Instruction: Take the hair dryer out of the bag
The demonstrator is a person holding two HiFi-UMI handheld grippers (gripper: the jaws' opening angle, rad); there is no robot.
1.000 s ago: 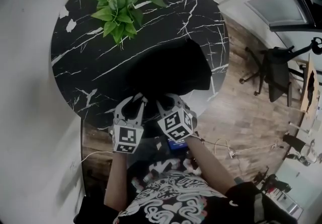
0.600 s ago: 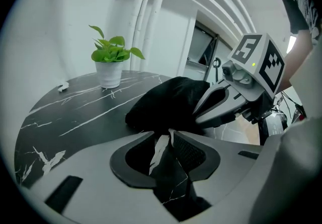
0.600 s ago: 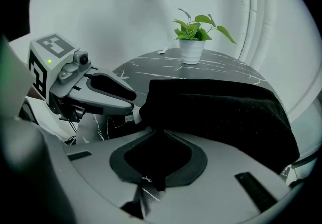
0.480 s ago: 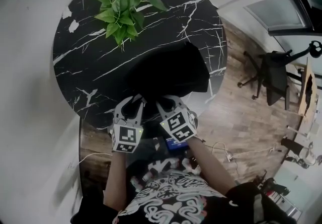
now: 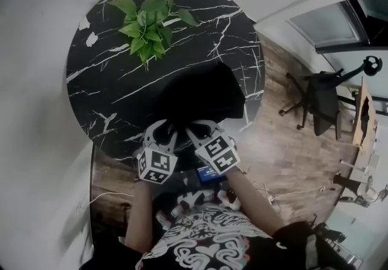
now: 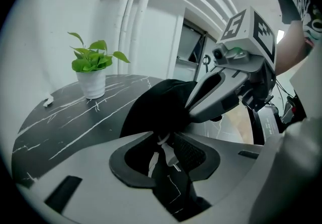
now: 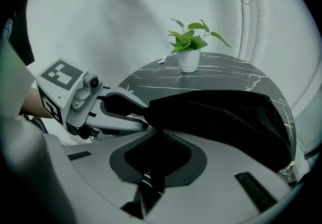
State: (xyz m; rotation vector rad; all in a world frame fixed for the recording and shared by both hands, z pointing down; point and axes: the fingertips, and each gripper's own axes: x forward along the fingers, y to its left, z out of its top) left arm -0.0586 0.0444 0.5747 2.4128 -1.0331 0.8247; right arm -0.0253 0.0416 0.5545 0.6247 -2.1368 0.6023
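Up came both hands: my left gripper [image 5: 162,128] clamps the soft black fabric bag [image 5: 203,96] at its mouth, and my right gripper [image 5: 197,128] has jaws just closing on it too. If I tug, the thin cloth may slip.

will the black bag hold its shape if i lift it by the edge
Probably floppy: the black bag slumps on the table and bunches in the left claw. May sag unevenly; its far end bulges, contents unseen.

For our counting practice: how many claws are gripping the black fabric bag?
2. The left claw pinches the near edge of the black fabric bag on the left; the right claw, its jaws having just been closing, pinches it on the right. No others show.
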